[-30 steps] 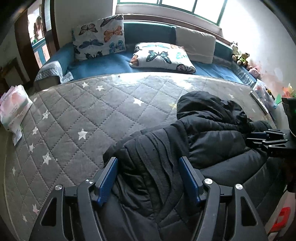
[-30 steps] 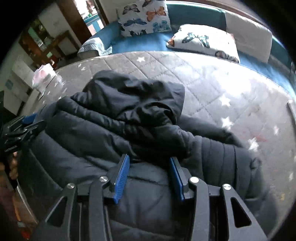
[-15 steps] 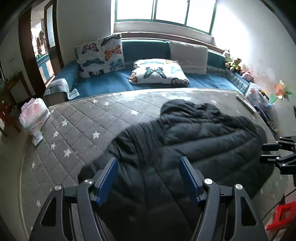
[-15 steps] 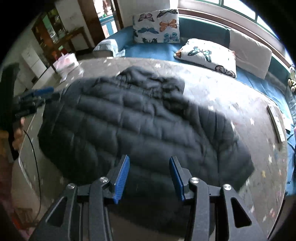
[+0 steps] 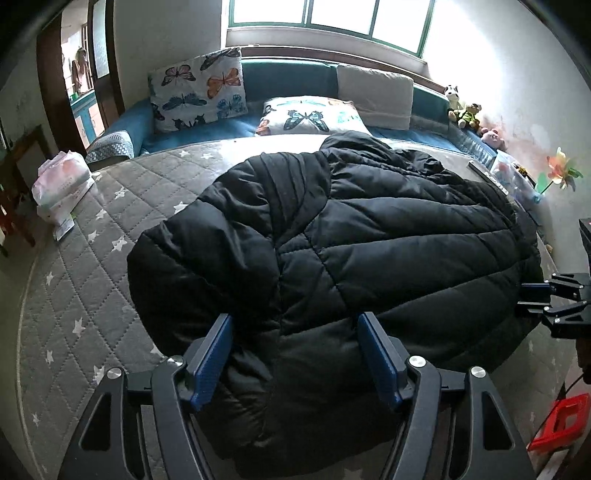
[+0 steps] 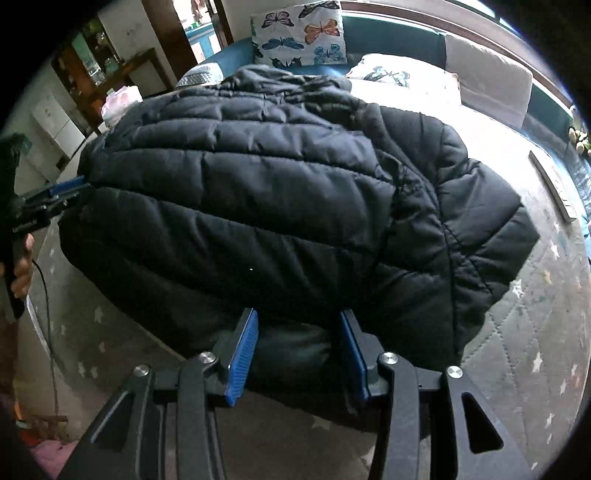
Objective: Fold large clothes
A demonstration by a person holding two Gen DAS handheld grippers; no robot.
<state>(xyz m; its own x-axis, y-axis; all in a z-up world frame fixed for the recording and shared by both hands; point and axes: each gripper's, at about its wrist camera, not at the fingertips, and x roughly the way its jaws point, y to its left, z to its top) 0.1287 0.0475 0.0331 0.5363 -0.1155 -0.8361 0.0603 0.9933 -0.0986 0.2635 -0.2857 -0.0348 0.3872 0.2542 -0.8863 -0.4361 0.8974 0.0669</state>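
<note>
No writing legible from my two wrist cameras: a black puffer jacket (image 5: 351, 236) sprawls across the grey star-quilted mattress (image 5: 74, 280), its hem bunched between the fingers of my left gripper (image 5: 295, 354), which have just been spreading, and my right gripper (image 6: 295, 350), half-spread; whether either grips I cannot tell. Butterfly pillows (image 5: 199, 92) line the blue daybed (image 5: 284, 75) under the window (image 5: 332, 16); plush toys (image 5: 463, 110) crowd the corner.
</note>
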